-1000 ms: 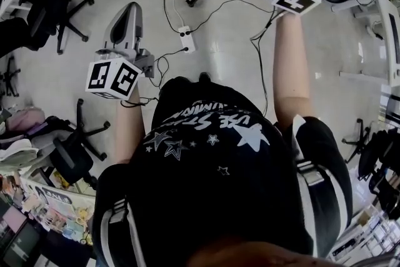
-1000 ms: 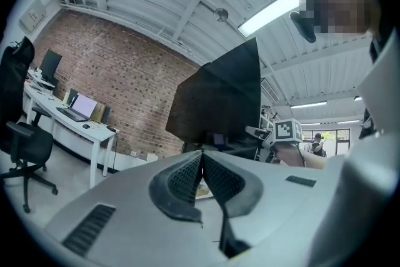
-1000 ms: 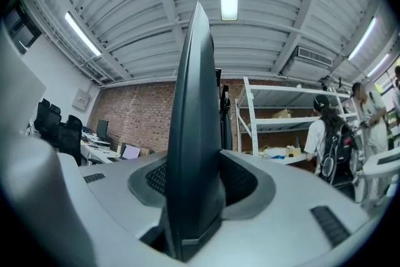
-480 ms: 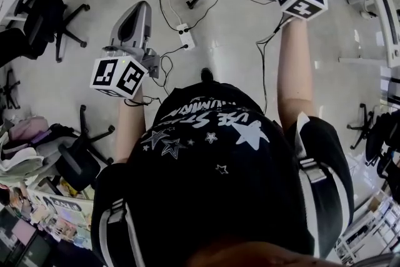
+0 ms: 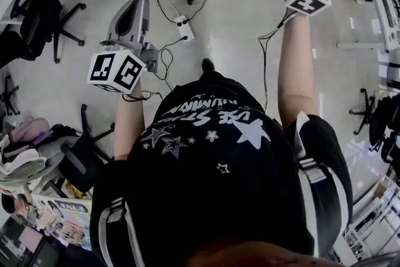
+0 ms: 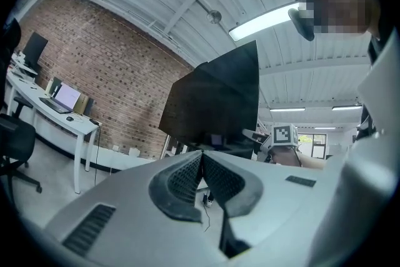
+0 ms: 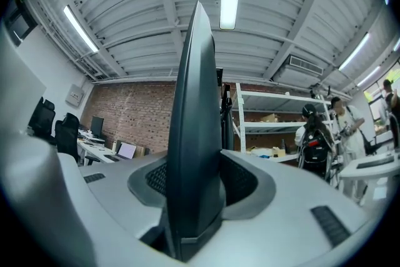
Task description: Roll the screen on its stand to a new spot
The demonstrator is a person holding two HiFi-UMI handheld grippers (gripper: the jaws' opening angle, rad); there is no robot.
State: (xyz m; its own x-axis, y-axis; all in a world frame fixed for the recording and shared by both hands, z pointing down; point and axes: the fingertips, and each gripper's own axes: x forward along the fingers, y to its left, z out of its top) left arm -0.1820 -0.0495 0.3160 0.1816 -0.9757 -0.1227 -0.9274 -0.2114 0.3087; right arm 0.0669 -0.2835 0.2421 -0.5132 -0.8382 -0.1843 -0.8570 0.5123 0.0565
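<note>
Grey office floor, strewn with trailing cables, is sliding toward the far edge of the head view. The white power strip is lying farther off than a second ago, while both arms are keeping roughly the same pose. The right gripper is clamping the dark edge of the screen, which is standing upright between its jaws at the far right of the scene. The left gripper is carrying nothing. Its jaws are pressed together, and it is pointing at the screen's dark face from the left, well apart from it. By my reading, the roll is under way one-handed, with the person stepping along with the stand. Loose cables could be catching its wheels.
</note>
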